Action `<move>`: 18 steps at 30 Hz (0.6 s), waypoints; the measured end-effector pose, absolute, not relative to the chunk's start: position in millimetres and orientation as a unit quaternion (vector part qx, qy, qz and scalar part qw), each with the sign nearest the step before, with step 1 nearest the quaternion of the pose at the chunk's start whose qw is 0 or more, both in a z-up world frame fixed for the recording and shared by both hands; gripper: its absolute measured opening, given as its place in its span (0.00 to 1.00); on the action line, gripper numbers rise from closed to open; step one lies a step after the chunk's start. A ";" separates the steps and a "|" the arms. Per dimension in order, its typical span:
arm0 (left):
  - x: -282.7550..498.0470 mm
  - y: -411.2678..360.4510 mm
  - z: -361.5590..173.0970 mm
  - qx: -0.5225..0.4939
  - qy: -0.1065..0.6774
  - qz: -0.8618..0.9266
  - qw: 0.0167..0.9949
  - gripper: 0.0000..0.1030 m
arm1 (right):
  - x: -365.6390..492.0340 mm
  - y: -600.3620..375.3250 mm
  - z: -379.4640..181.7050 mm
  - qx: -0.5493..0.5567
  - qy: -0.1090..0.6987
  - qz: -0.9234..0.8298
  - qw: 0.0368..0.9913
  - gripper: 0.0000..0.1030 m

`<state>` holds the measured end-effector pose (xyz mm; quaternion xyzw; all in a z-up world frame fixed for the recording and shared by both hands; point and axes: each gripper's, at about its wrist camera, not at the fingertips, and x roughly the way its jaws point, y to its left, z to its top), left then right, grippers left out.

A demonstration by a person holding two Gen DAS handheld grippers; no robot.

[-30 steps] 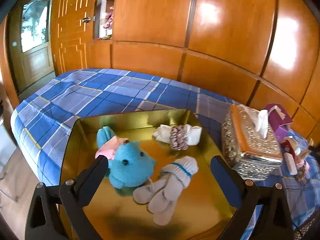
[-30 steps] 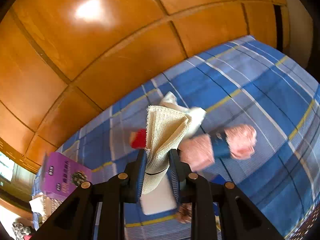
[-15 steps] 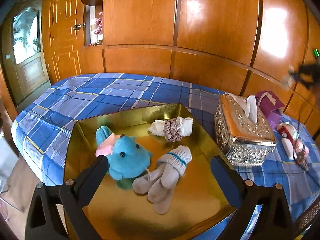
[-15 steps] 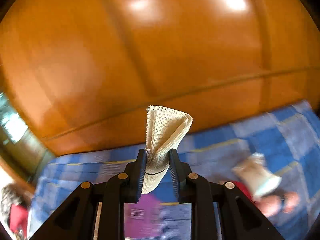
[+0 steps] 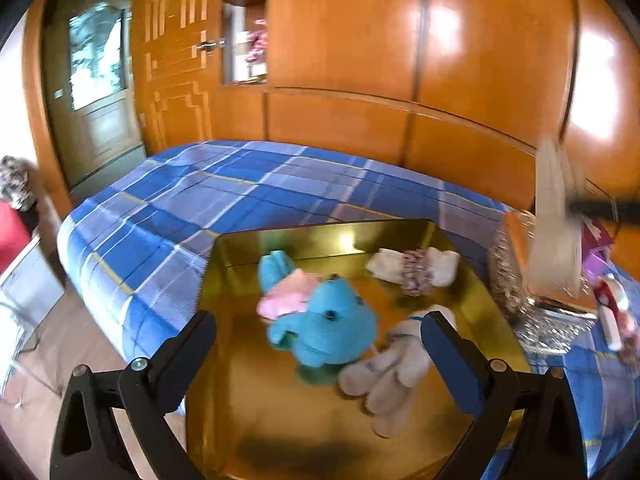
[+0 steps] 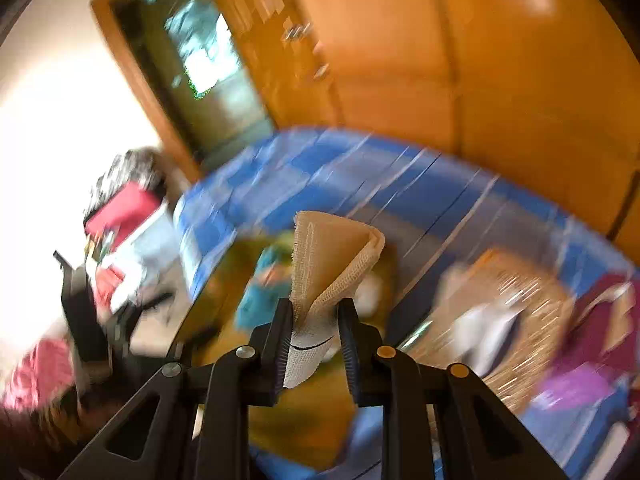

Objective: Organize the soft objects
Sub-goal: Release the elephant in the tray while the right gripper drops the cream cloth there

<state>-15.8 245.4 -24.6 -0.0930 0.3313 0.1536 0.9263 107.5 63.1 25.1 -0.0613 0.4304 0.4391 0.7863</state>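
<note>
A gold tray (image 5: 248, 412) sits on the blue plaid bed. In it lie a blue plush toy (image 5: 320, 320), a grey sock pair (image 5: 384, 372) and a white sock roll with a scrunchie (image 5: 416, 270). My left gripper (image 5: 320, 356) is open and empty just above the tray's near side. My right gripper (image 6: 316, 320) is shut on a folded beige mesh cloth (image 6: 332, 256), held in the air. The cloth also shows blurred at the right of the left wrist view (image 5: 554, 220). The right wrist view is motion-blurred, with the tray (image 6: 296, 420) below.
A silver tissue box (image 5: 532, 304) stands right of the tray, with a purple box (image 5: 596, 248) and small soft items (image 5: 616, 320) beyond it. Wooden wall panels stand behind the bed. A door (image 5: 96, 92) and the floor lie to the left.
My right gripper has swung left with the beige cloth, from the bed's right end to over the tissue box and tray. My left gripper has shifted slightly and stays open.
</note>
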 end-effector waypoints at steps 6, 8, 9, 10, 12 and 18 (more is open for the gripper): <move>-18.7 250.0 -22.6 -0.096 0.326 0.173 0.924 1.00 | 82.3 86.5 -43.5 -0.128 0.483 0.414 0.761 0.25; -19.0 249.3 -22.0 -0.094 0.326 0.175 0.924 1.00 | 79.4 84.3 -57.6 -0.144 0.485 0.400 0.765 0.29; -19.0 249.1 -22.3 -0.093 0.326 0.176 0.924 1.00 | 79.3 82.6 -59.1 -0.147 0.483 0.398 0.766 0.31; -18.7 248.9 -23.2 -0.093 0.328 0.177 0.923 1.00 | 77.1 81.7 -60.3 -0.147 0.479 0.398 0.769 0.39; -17.7 247.9 -24.9 -0.093 0.334 0.177 0.921 1.00 | 74.6 78.3 -57.6 -0.147 0.466 0.394 0.778 0.49; -16.4 240.1 -28.4 -0.086 0.340 0.174 0.920 1.00 | 64.2 53.2 -34.2 -0.141 0.420 0.380 0.812 0.74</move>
